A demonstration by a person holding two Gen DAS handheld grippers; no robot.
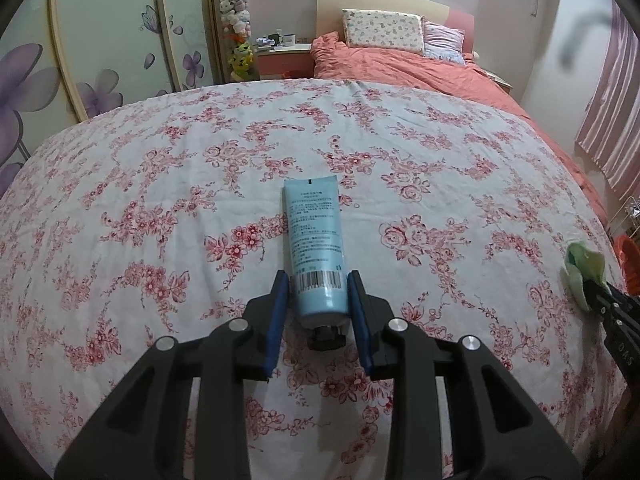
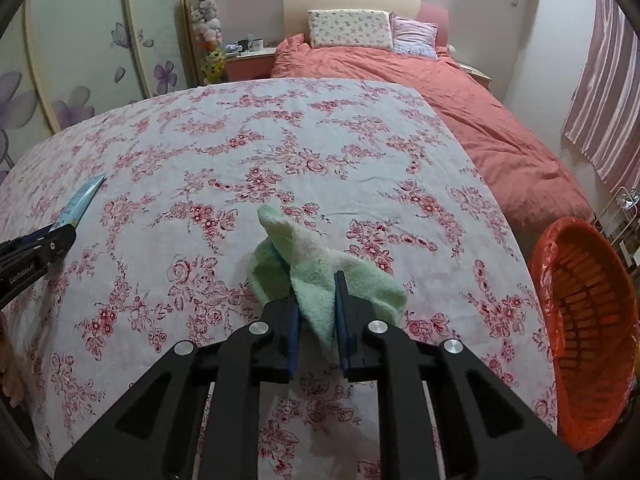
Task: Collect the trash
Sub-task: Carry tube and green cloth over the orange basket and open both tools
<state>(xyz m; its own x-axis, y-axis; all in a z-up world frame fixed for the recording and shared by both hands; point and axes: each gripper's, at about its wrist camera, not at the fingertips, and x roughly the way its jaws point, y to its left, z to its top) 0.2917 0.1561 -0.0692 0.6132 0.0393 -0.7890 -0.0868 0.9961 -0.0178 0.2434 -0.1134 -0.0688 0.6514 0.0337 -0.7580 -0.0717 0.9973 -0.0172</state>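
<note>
Partly hidden: tube [image 1: 314,248] cap, cloth [image 2: 320,276] fold.

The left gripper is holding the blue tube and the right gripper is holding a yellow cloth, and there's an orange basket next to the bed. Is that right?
Almost. The cloth is green, not yellow; the right wrist view shows it pinched in the right gripper. The rest holds: the left gripper holds the blue tube, and the orange basket sits beside the bed.
</note>
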